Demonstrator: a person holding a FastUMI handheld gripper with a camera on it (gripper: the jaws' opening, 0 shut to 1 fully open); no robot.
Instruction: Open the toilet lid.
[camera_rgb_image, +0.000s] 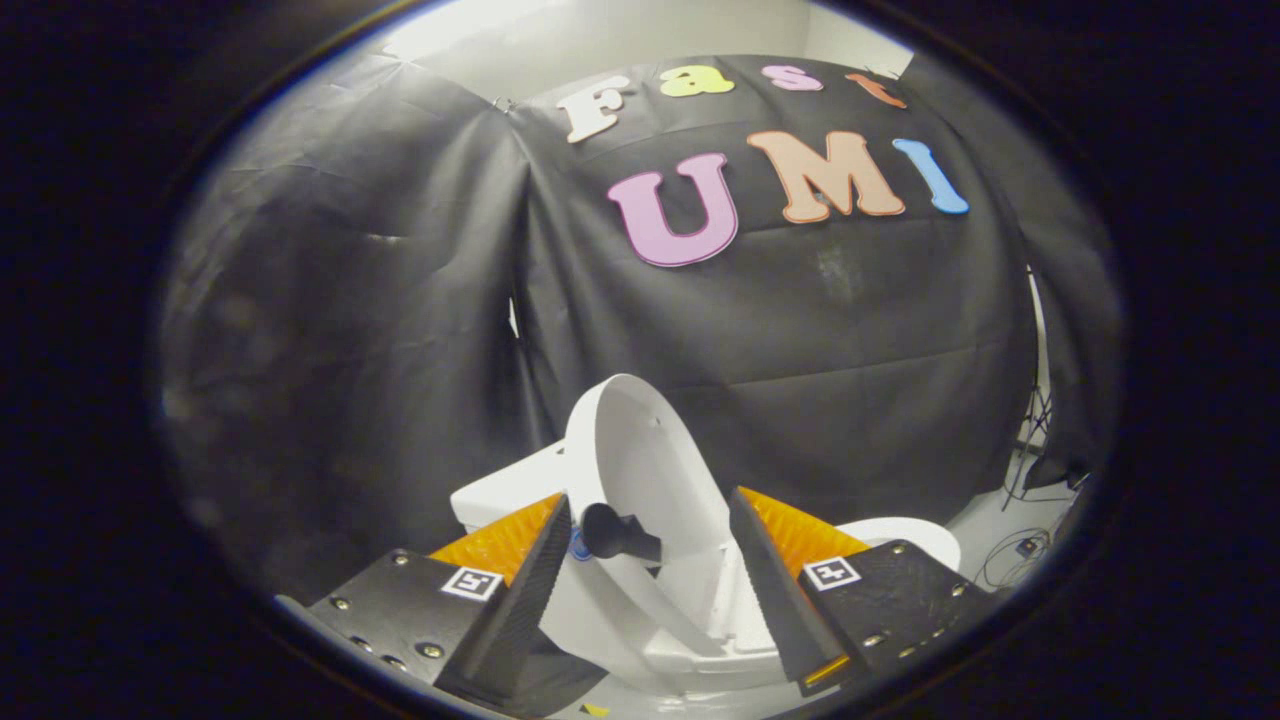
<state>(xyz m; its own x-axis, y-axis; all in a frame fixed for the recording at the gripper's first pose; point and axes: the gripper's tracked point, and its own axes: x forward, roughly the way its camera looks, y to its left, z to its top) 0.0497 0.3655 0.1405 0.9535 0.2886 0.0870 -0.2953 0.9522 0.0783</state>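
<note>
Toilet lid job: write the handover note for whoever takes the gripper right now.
Gripper: open, fingers spread either side of the raised toilet lid, not pressing on it.
Toilet lid: lifted up, standing nearly upright between and just beyond the fingers, its underside facing the right finger. A dark knob sticks out from it near the left finger.
Toilet bowl: rim visible past the right finger; tank sits behind the left finger.
Done: lid is up off the seat.
Left: check the lid stays up unaided, then draw the gripper back.

White toilet lid, black knob on it, white tank, black wall cloth
</note>
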